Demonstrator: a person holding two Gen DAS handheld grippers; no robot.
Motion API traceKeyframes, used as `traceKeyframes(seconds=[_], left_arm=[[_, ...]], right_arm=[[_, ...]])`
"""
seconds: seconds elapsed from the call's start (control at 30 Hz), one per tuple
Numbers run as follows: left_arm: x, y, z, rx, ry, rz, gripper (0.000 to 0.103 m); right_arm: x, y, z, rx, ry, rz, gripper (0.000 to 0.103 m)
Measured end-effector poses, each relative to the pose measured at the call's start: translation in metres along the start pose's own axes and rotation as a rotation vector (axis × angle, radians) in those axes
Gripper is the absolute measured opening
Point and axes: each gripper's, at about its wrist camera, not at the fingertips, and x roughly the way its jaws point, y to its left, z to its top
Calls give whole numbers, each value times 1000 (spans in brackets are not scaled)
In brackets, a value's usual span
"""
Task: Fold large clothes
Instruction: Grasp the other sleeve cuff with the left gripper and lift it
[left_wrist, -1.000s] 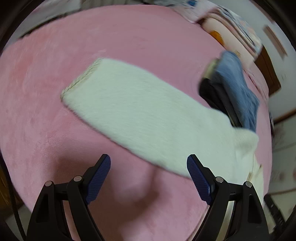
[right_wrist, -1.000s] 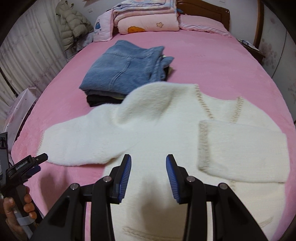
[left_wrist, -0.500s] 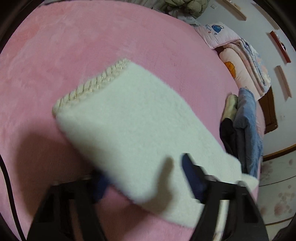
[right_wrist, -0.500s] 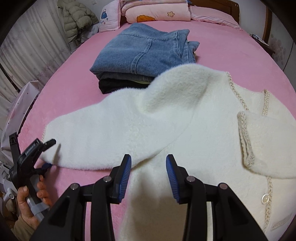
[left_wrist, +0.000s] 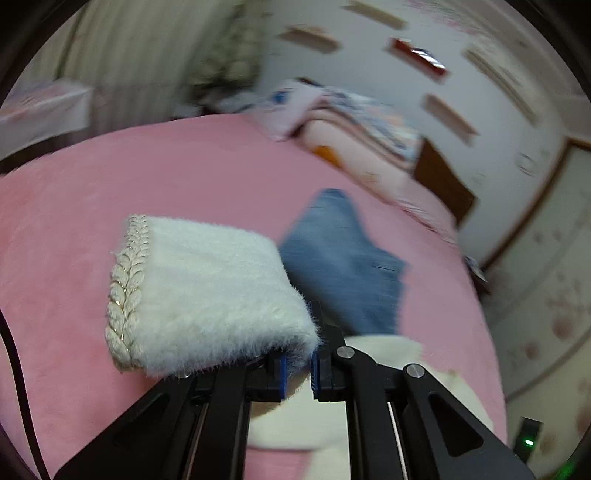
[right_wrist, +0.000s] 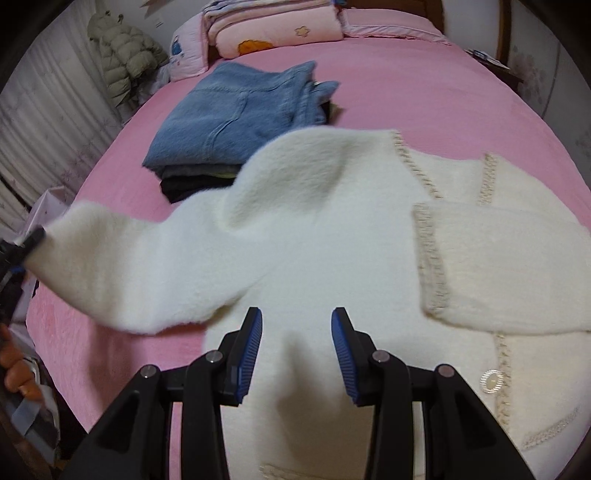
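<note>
The left gripper (left_wrist: 297, 363) pinches the cuff end of the fluffy white cardigan's sleeve (left_wrist: 207, 291), lifted off the pink bed cover (right_wrist: 424, 92). The right gripper (right_wrist: 296, 354) hangs spread above the cardigan's body. Carry the sleeve gently across, keeping it flat.

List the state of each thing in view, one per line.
left gripper: shut on the sleeve
sleeve: lifted off the bed
right gripper: open, holding nothing
white cardigan: spread flat, other sleeve folded across
jeans: folded, top of stack
</note>
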Motion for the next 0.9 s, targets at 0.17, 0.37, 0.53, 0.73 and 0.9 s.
traceKeyframes(seconds=[0.17,0.37,0.53,0.73,0.9], left_arm=[[17,-118,-29,174,49,-166,7],[92,-216,-114,313,231,-218,8],[159,-252,-202,441,416,-163,11],[165,-260,-240,535,522,-104,45],[127,-257,-212,475,496,-155,80]], right_arm=[[-34,-66,-1,64,-49,-52,39],[-60,-152,-16,147,-67,-134,39],[-60,-203,-37,202,-39,-171,39],[-53,-232,-51,222,11,-163,39],[-57,-237,-46,238,9,-102,39]])
